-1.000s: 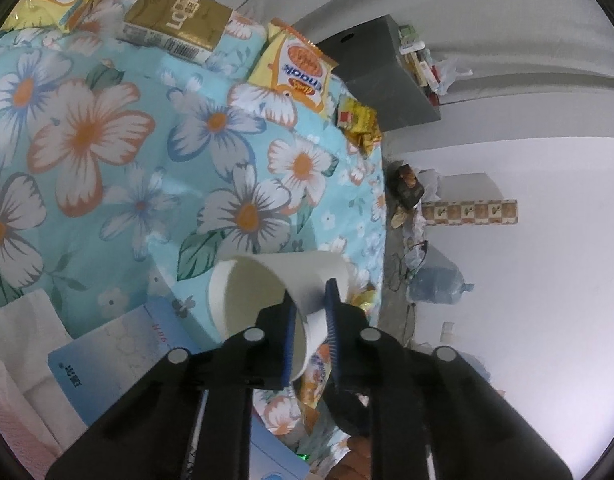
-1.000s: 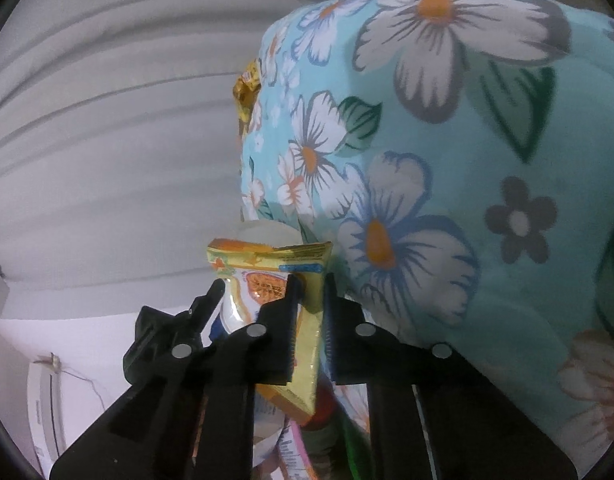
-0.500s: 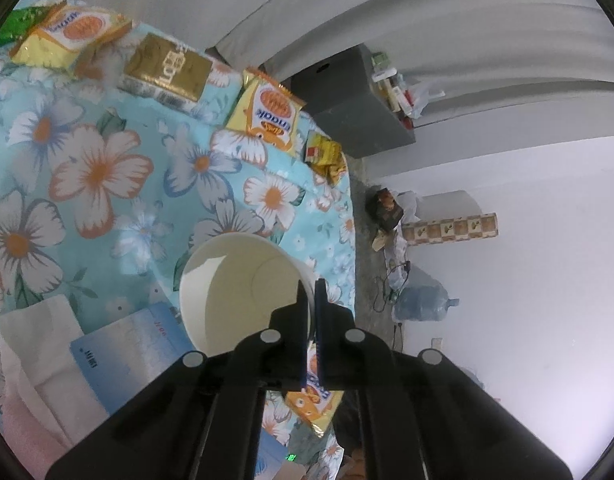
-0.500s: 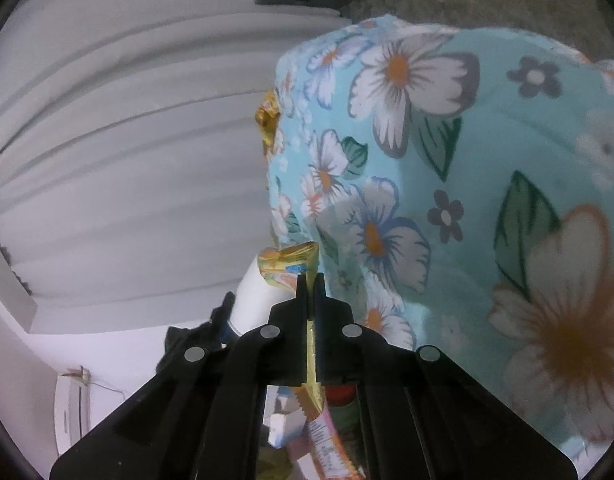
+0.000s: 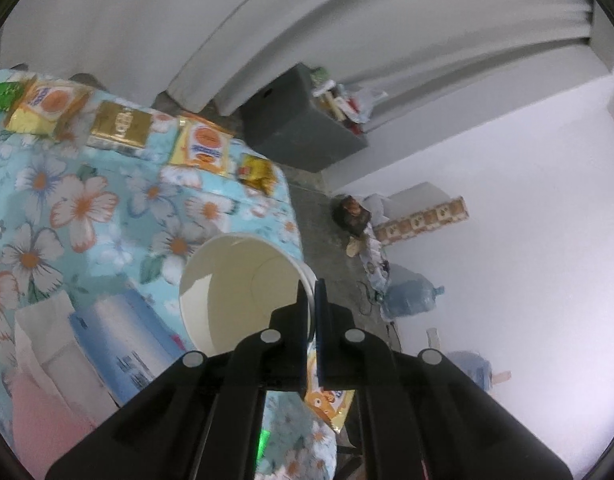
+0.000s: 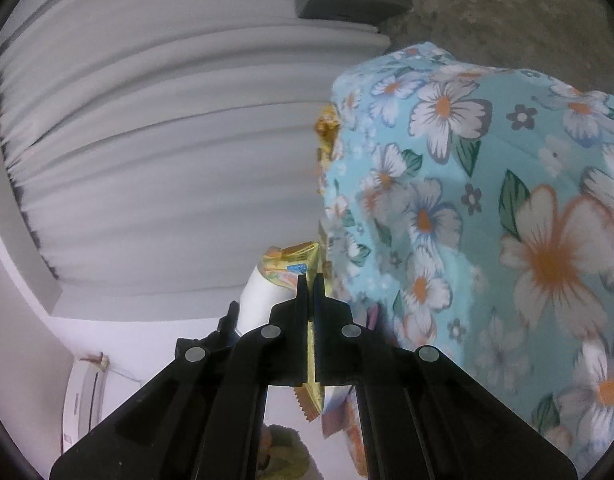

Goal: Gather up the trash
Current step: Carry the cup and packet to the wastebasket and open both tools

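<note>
left gripper pinching empty paper cup rim, right gripper clamping yellow wrapper

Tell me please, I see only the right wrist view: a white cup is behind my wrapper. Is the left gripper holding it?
Observer: Yes. The left gripper is shut on the rim of the white cup, with one of the fingers inside and one outside.
Operator: Is something inside the cup?
Observer: No. Its opening faces the left camera, and the part of the inside that shows is bare.
Operator: Which trash lies on the table?
Observer: Along the far edge of the floral cloth lie a green packet, a yellow snack bag, a gold box, a second yellow bag and a small yellow wrapper.
</note>
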Demonstrator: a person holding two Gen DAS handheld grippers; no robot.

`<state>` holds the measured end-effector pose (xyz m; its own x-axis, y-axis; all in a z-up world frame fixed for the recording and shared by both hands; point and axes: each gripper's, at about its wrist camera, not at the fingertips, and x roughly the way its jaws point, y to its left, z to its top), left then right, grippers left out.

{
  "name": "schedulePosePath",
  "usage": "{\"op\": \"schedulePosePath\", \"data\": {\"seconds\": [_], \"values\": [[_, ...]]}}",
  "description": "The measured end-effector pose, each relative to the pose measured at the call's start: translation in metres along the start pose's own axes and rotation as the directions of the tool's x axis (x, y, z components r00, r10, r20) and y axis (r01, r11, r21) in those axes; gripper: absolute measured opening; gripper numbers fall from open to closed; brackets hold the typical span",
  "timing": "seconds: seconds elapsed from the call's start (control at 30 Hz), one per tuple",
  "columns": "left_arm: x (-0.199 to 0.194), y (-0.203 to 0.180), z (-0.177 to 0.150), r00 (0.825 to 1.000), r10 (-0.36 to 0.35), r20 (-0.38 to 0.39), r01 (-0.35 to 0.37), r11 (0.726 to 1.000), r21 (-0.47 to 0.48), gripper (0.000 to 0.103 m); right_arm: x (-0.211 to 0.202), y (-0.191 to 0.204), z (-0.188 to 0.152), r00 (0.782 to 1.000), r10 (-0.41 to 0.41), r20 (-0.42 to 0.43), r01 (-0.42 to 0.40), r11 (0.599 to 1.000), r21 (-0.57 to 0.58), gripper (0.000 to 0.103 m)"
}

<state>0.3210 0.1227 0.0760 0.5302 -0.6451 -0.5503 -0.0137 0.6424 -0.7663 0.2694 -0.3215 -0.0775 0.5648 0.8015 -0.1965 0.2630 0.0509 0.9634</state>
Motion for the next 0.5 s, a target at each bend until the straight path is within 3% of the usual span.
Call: {"op": "schedulePosePath", "data": {"seconds": [0.27, 0.5], "values": [[0.001, -0.044, -0.037, 0.997, -0.052, -0.054, 0.058, 0.993, 0.102, 0.002, -0.050, 0.000, -0.016, 0.997, 0.056, 0.049, -0.055, 0.998, -0.005, 0.001], [0.026, -0.086, -0.073, 0.989, -0.063, -0.136, 0.088, 0.979, 0.186, 0.002, -0.106, -0.007, -0.023, 0.985, 0.113, 0.129, -0.113, 0.994, -0.003, 0.001]]}}
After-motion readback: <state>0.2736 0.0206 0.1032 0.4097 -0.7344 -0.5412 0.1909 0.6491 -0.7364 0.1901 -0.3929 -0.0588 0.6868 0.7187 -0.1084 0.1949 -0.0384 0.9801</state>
